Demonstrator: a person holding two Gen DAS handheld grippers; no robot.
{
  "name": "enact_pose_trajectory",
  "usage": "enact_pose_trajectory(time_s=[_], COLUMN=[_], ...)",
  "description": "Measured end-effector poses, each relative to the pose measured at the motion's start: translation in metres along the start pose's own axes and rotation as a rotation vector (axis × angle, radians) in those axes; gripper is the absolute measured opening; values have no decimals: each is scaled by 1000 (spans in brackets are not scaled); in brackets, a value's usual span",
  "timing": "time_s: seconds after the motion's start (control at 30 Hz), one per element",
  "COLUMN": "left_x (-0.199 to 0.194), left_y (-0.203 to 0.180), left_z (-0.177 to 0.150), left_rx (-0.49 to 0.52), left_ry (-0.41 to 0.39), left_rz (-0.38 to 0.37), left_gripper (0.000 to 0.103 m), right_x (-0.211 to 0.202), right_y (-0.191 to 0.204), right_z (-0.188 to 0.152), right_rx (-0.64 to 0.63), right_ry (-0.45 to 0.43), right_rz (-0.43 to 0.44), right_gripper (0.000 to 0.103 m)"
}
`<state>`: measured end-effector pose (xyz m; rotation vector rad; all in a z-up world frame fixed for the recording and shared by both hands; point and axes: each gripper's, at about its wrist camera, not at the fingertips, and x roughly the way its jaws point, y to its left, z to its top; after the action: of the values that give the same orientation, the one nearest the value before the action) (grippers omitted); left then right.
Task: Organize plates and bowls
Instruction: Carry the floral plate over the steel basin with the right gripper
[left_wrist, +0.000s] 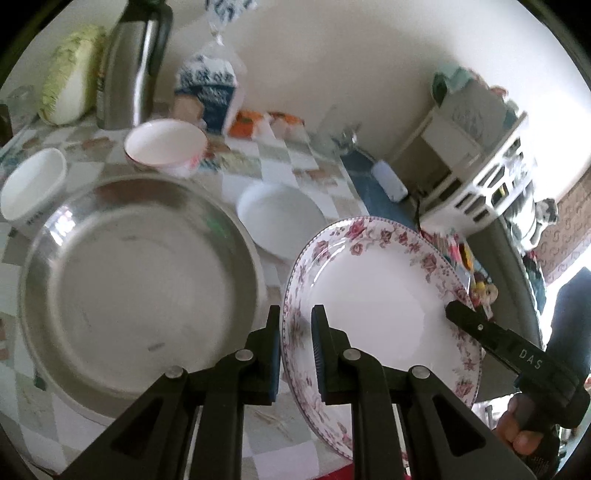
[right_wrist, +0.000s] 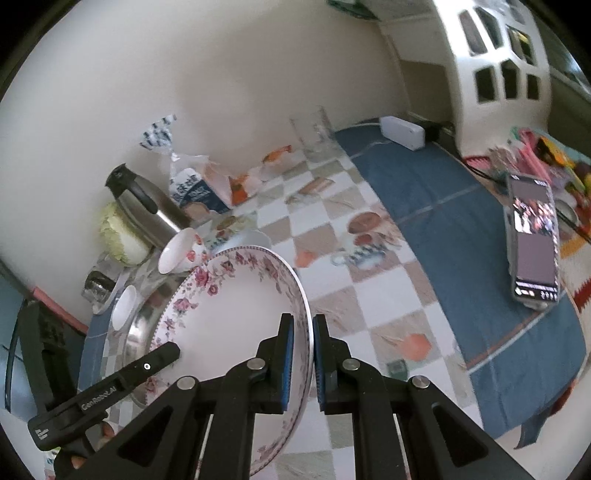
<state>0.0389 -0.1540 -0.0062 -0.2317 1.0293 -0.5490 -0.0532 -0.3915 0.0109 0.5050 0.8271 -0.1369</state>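
Left wrist view, left gripper (left_wrist: 295, 325) and right gripper (right_wrist: 303, 332) angled down, both clamped on floral plate (left_wrist: 376, 291) rim, checkered tablecloth (right_wrist: 332, 229), white wall (right_wrist: 221, 74)

Two close downward wrist views, sharing floral plate (left_wrist: 380, 291)

A steel flask (left_wrist: 135, 66) stands by the wall between a cabbage (left_wrist: 70, 74) and a bread bag (left_wrist: 210, 88). A phone (right_wrist: 533, 240) lies on the blue cloth (right_wrist: 443, 206), near a white box (right_wrist: 402, 132) and a white basket (right_wrist: 495, 59).
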Motion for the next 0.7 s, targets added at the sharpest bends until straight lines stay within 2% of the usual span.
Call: enact_pose_trajectory(time_s=[0.13, 0.33, 0.7], left_x=[-10, -29, -54], left_y=[14, 47, 110], left_z=[12, 23, 35], left_rx=[-3, -49, -148], left_ry=[-40, -77, -124], left_rz=[31, 33, 70], left_gripper=[15, 15, 15], right_x=[5, 20, 57], right_y=[25, 65, 127], right_z=[8, 15, 8], right_rx=[-32, -85, -146], right_ry=[-1, 13, 61], right_rz=[19, 32, 93], right_gripper=[11, 11, 11])
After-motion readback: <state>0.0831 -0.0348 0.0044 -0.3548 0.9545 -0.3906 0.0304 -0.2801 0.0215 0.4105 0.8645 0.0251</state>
